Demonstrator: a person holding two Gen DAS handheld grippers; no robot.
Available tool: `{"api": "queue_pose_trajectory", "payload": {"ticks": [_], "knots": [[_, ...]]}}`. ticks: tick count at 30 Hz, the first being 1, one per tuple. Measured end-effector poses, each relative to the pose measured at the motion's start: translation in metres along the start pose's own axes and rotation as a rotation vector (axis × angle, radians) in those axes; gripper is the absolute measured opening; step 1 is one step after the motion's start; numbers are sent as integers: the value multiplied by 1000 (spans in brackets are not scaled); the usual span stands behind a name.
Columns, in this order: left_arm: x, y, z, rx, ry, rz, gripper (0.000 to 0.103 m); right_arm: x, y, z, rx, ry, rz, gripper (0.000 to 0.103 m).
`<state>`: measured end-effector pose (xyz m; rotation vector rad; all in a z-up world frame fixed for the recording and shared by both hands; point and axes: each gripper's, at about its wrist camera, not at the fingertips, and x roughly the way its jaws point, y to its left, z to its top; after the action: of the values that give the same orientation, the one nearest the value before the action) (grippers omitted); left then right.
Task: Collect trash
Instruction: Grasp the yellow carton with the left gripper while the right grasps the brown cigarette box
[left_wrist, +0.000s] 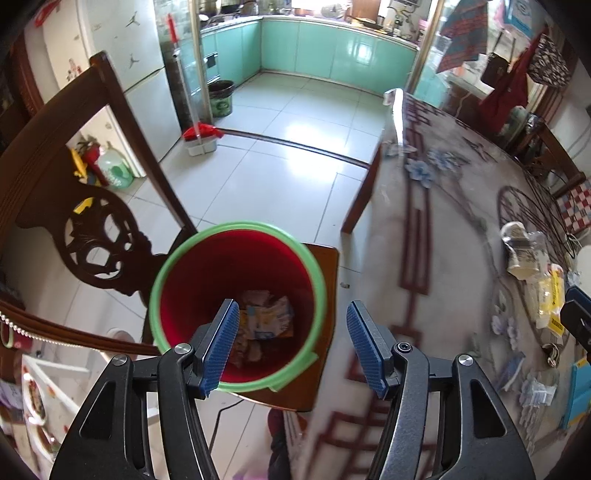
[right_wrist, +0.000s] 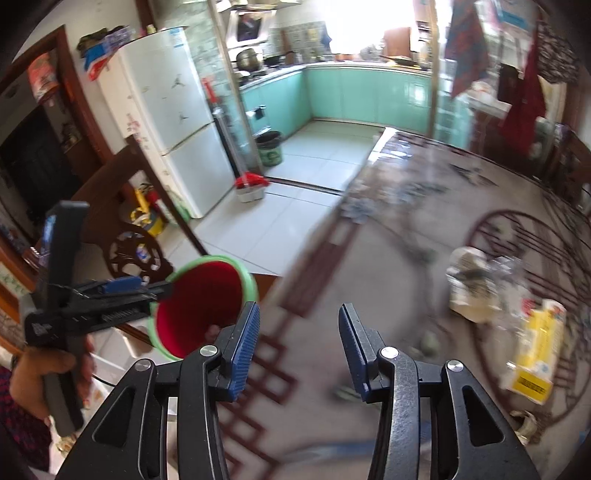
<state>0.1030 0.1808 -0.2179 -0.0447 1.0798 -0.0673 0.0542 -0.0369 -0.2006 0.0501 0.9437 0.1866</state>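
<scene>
Now | left gripper (left_wrist: 291, 347) fingers released over one bin (left_wrist: 236, 306) | right gripper (right_wrist: 297, 347) released

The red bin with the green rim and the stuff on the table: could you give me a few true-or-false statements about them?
1. The red bin stands on the floor. False: it sits on a wooden chair seat beside the table.
2. The bin already holds some wrappers. True.
3. The left hand-held gripper grips a wrapper. False: its jaws are open and hold nothing, above the bin.
4. A yellow packet lies on the table. True.
5. The right hand-held gripper is shut on a paper cup. False: it is open and holds nothing, over the table.
</scene>
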Motion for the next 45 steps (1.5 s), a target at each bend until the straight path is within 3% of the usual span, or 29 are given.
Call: {"api": "queue_pose_trajectory", "payload": {"ticks": [6, 10, 15, 17, 20, 21, 24, 29, 32, 35, 36, 37, 38, 40, 42, 45], "knots": [[-10, -79, -16, 85, 11, -81, 61, -42, -120, -55, -68, 103, -123, 50], [-18, -146, -25, 176, 24, -186, 64, -45, -184, -87, -187, 223, -178, 52], [-25, -234, -27, 299, 57, -310, 67, -17, -219, -114, -271, 323, -99, 53], [-27, -267, -26, 345, 70, -350, 67, -3, -224, -122, -294, 364, -115, 53], [-29, -308, -25, 403, 79, -385, 71, -1, -232, -127, -310, 326, -120, 53], [-27, -319, -24, 419, 81, -387, 72, -2, -235, -128, -294, 317, -114, 50], [-15, -355, -25, 459, 105, -391, 72, -12, -247, -127, -251, 271, -138, 0], [9, -398, -30, 524, 163, -405, 72, -45, -292, -138, -28, 209, -96, 0], [30, -424, -34, 560, 200, -387, 72, -61, -307, -149, 7, 190, -84, 0], [54, -442, -35, 560, 242, -357, 71, -71, -308, -153, 3, 182, -91, 3], [62, -444, -36, 555, 263, -350, 62, -75, -309, -155, 7, 178, -88, 8], [69, -447, -37, 550, 287, -347, 44, -77, -310, -156, 11, 169, -79, 16], [77, -448, -38, 543, 320, -338, 39, -78, -310, -156, 10, 157, -70, 20], [78, -447, -37, 520, 310, -345, 38, -81, -308, -157, -4, 137, -60, 39], [71, -446, -35, 519, 296, -351, 37, -81, -302, -157, -28, 122, -49, 46], [44, -435, -22, 467, 245, -399, 37, -72, -296, -151, -88, 138, -29, 49]]}}
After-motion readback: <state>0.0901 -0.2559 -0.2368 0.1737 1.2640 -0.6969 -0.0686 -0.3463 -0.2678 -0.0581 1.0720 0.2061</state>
